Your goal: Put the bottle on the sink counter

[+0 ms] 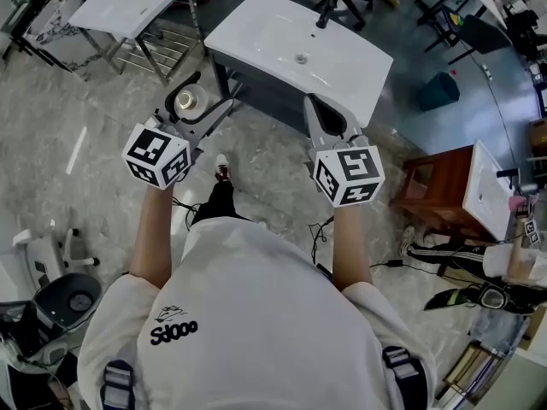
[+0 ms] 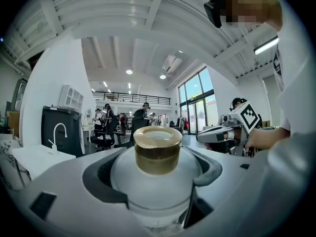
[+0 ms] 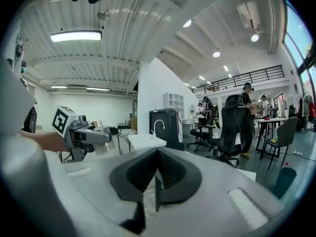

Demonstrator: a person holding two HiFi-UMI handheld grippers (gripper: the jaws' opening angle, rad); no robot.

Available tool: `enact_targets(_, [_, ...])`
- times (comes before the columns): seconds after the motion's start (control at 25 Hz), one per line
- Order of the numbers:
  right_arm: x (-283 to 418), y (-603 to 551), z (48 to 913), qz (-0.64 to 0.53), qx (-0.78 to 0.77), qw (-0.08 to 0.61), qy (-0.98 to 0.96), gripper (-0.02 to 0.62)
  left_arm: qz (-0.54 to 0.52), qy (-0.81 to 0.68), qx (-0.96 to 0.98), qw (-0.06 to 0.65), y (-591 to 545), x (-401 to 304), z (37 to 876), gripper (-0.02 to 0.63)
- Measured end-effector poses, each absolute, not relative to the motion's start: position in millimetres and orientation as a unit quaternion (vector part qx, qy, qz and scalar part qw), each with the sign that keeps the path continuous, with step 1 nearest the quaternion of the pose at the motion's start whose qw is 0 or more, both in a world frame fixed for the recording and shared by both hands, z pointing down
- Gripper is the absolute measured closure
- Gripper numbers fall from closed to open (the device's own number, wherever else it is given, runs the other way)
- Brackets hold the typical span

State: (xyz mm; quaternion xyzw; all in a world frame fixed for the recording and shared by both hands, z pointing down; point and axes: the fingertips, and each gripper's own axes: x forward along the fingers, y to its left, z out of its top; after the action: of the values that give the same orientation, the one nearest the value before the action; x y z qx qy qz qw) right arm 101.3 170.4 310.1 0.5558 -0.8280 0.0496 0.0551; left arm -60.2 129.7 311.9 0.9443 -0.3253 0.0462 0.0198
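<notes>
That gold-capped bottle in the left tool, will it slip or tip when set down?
Probably rigid: the bottle holds its rounded shape with the left tool shut on it. Its smooth, frosted wall looks slick, so it may slide in the grip. Its body looks wide beside the gold cap, so tipping seems unlikely.

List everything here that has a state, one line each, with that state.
bottle: capped, upright, held in the air, not yet on the counter.
left gripper: shut on the bottle.
right gripper: shut, nothing between its jaws.
sink counter: no bottle on it yet.
</notes>
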Motion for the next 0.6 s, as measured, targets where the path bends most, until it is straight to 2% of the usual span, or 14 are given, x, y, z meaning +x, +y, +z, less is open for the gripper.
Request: enact_targets(0.6, [101.6, 22.6, 313.3, 0.054, 0.581, 0.061, -0.81, 0.586, 0.043, -0.299, 0.953, 0.028, -26.1, -58.2, 321.3, 0.259])
